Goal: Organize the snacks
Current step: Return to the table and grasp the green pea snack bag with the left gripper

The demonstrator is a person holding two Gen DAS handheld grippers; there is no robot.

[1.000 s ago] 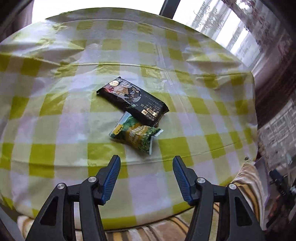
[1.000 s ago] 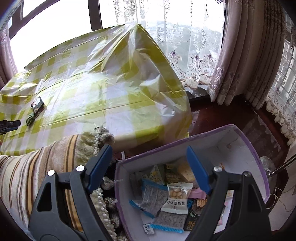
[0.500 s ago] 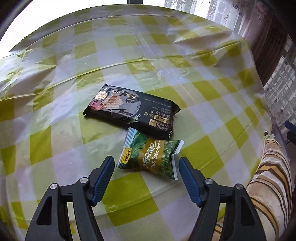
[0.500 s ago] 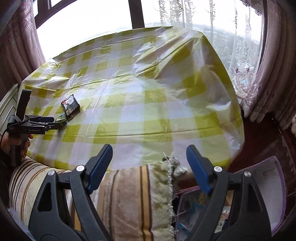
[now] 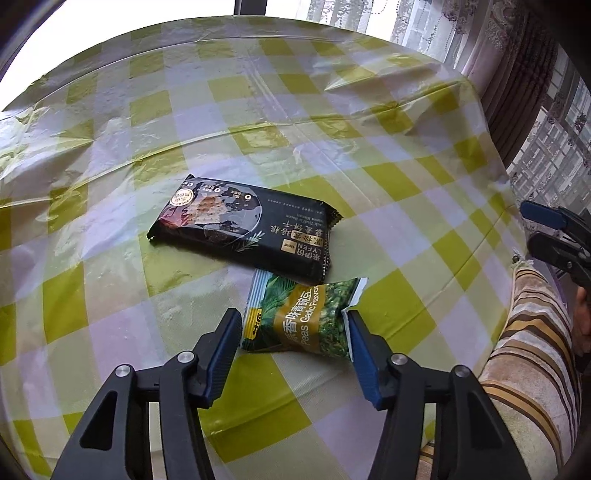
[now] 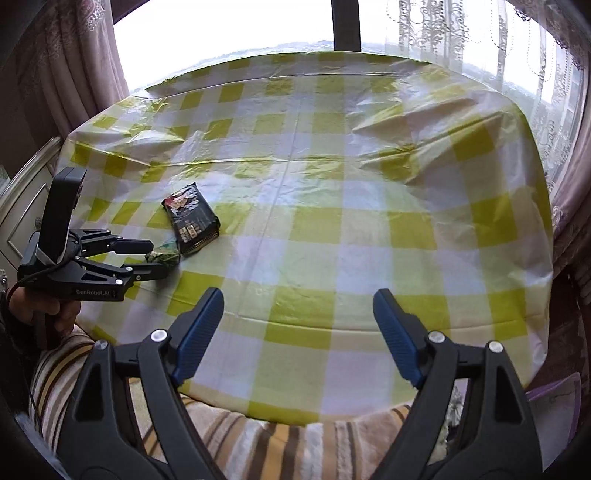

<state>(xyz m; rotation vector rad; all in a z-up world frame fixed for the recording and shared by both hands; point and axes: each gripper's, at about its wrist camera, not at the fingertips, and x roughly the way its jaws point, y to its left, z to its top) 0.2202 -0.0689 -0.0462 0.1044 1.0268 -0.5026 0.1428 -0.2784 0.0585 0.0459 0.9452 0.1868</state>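
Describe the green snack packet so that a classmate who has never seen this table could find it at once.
Start at the table with the yellow-and-white checked cloth. Two snack packets lie together on it, towards the person's side. The green packet is the smaller one, printed with peas, lying between the fingers of the closing left tool, its far end tucked just under the longer black biscuit packet.

Yellow-checked tablecloth (image 6: 332, 229), striped cushion (image 5: 532, 354), lace curtains (image 6: 436, 33) behind
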